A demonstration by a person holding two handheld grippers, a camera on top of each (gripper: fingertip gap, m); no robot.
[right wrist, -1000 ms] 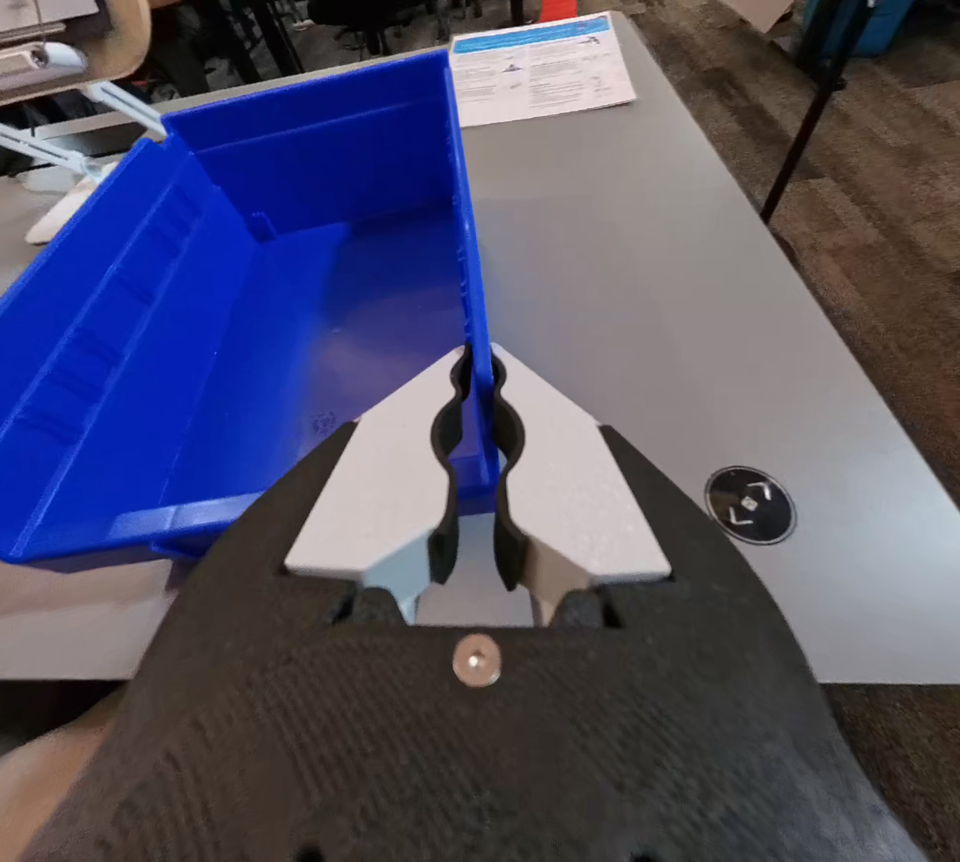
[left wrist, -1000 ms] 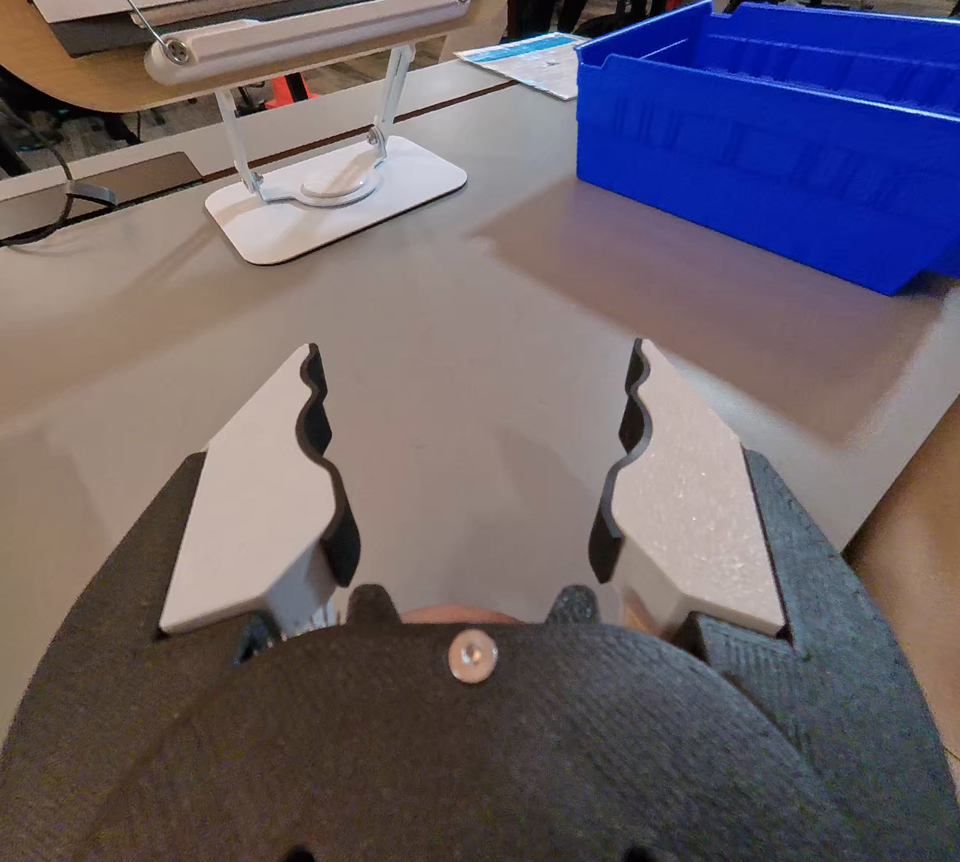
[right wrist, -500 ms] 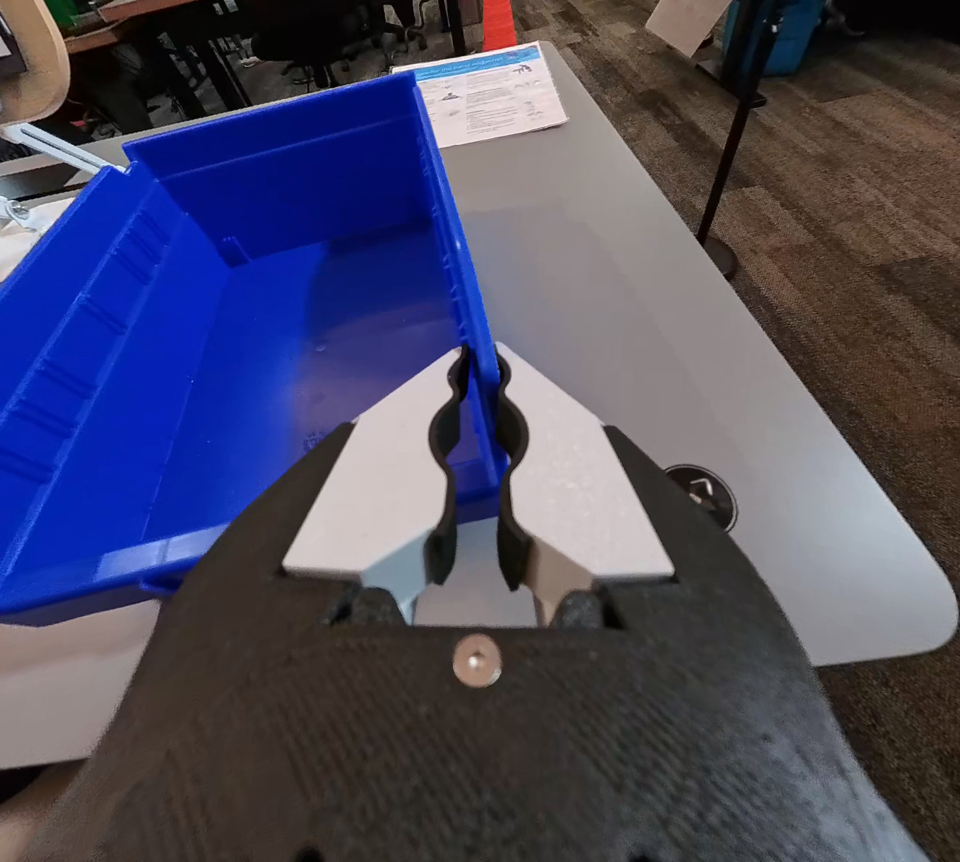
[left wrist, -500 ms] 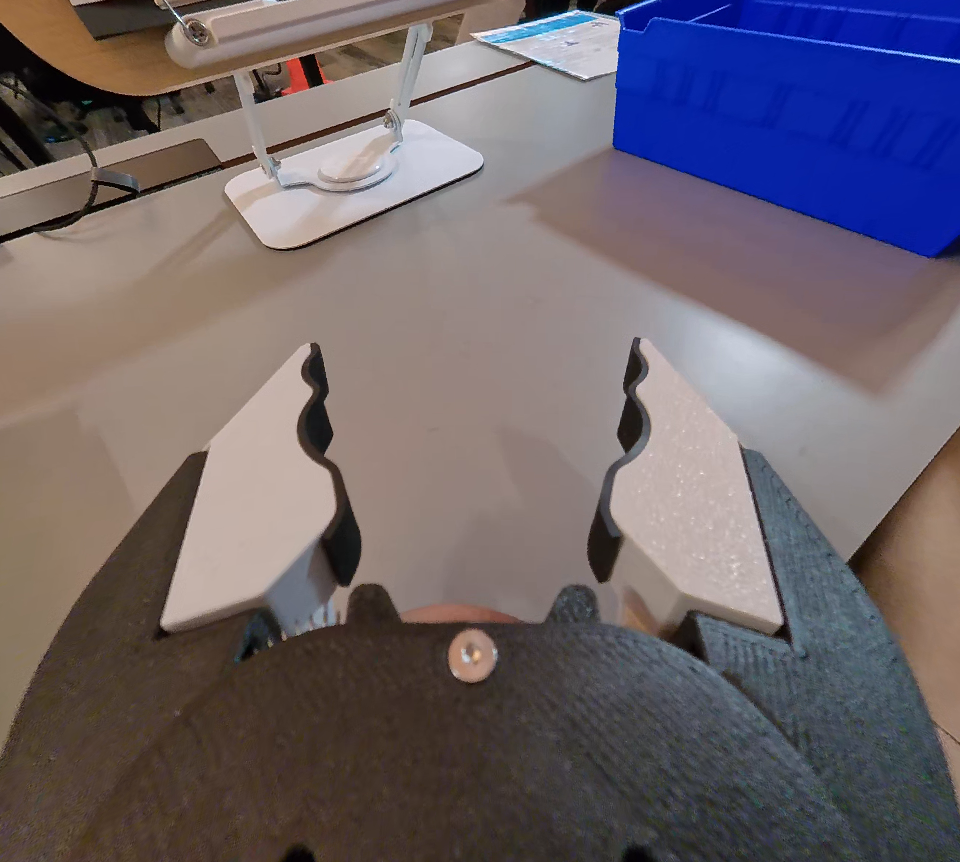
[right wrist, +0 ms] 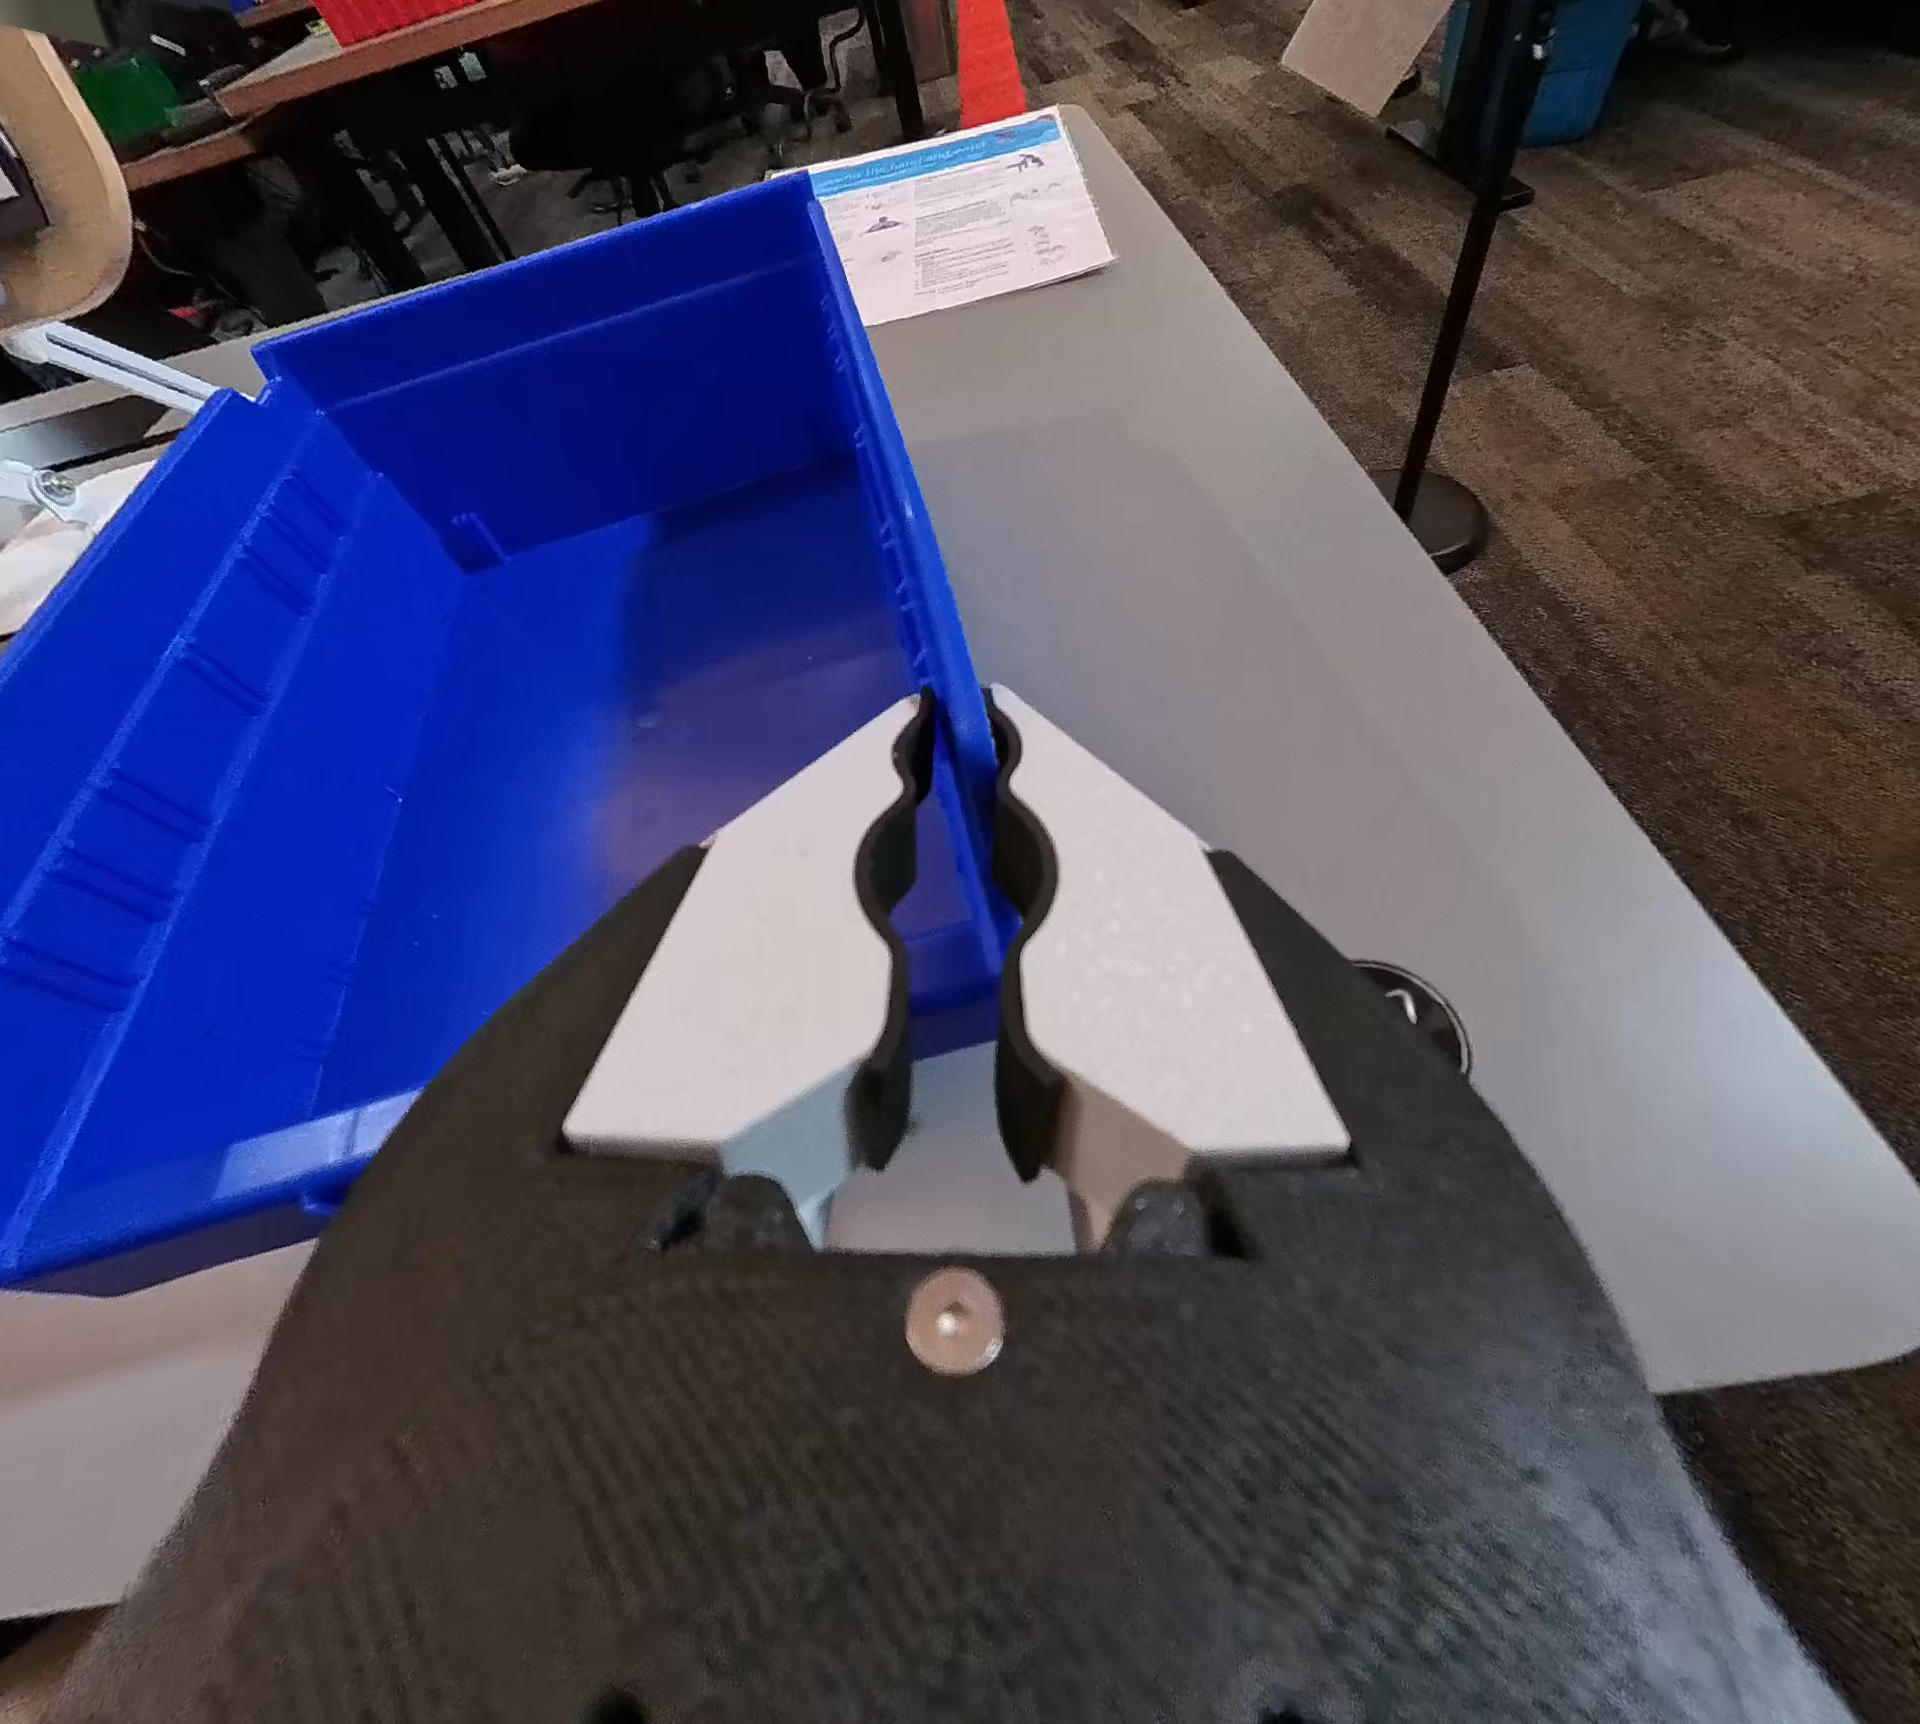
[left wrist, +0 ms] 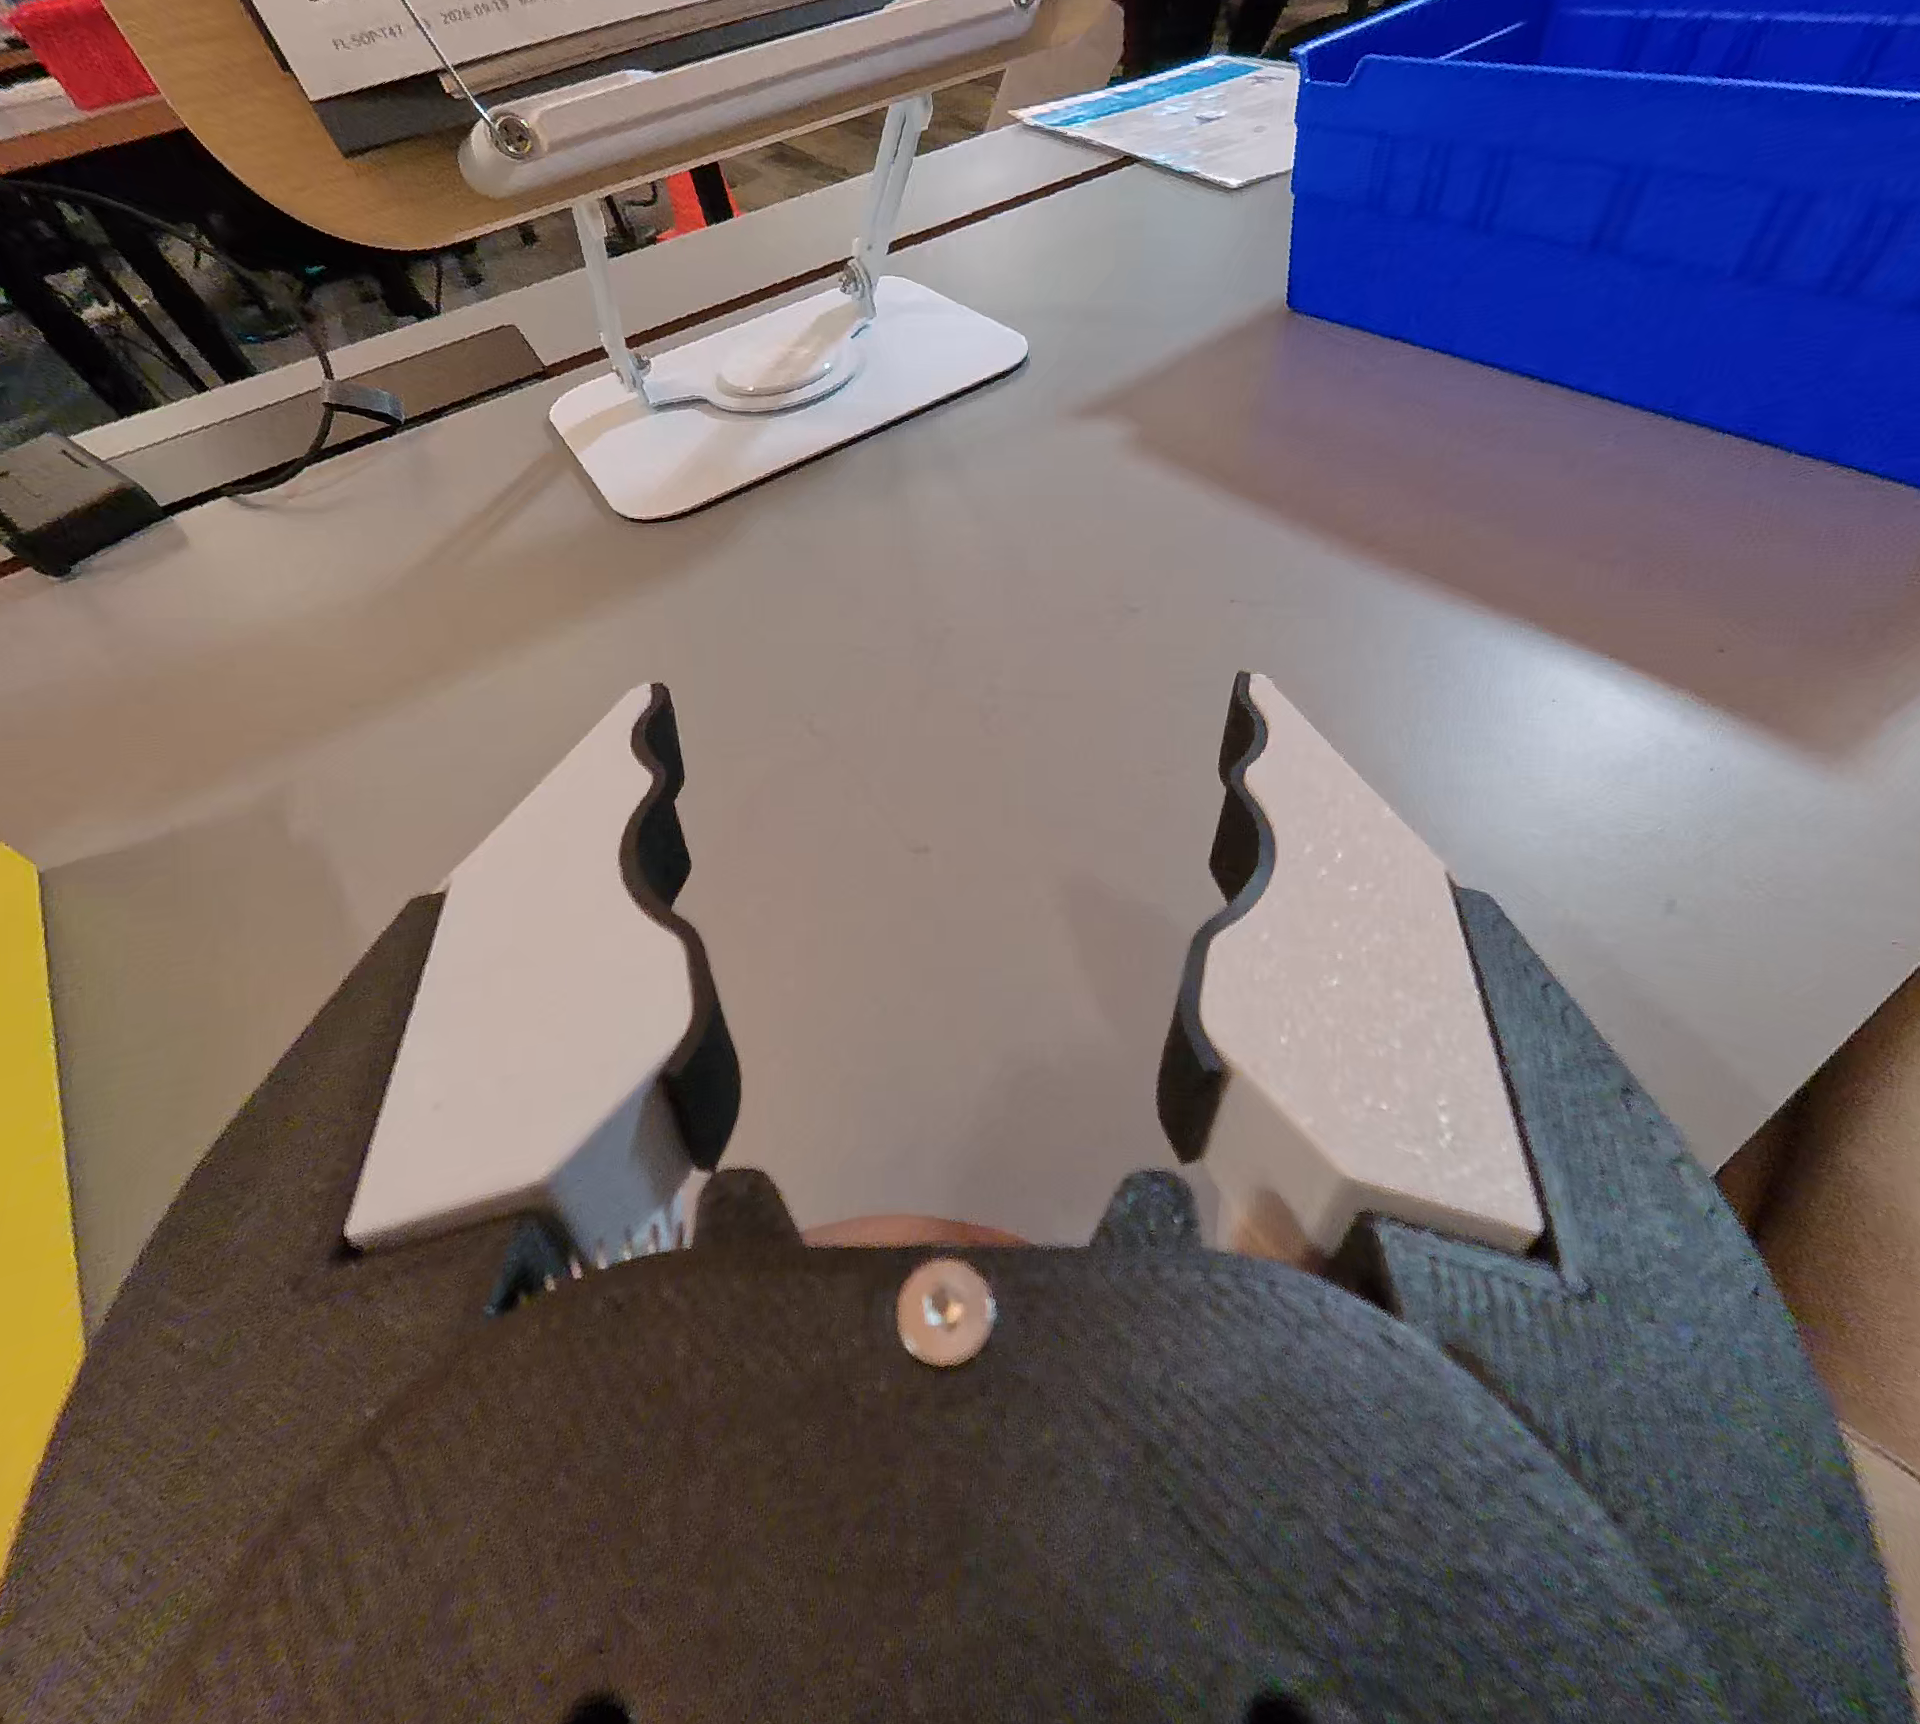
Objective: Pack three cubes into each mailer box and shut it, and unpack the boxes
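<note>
My right gripper [right wrist: 958, 703] is shut on the right side wall of an empty blue bin [right wrist: 582, 427], near its front right corner. The wall stands between the jaws. The bin rests on the grey table [right wrist: 1195, 635]. My left gripper [left wrist: 948, 692] is open and empty, a little above the bare table [left wrist: 935, 594]. From it the blue bin [left wrist: 1600, 240] stands at the far right. No cubes or mailer boxes show in either view.
A paper stand [left wrist: 790, 386] with a printed sheet stands straight ahead of the left gripper. A black box with a cable [left wrist: 62, 500] lies far left, something yellow [left wrist: 26, 1103] at the left edge. A leaflet [right wrist: 956, 220] lies behind the bin. A black disc [right wrist: 1429, 1020] is near the table's right edge.
The left view has swung left: the stand and the bin sit further right, and a yellow edge has appeared. The right gripper keeps its grip on the bin wall and has tilted upward.
</note>
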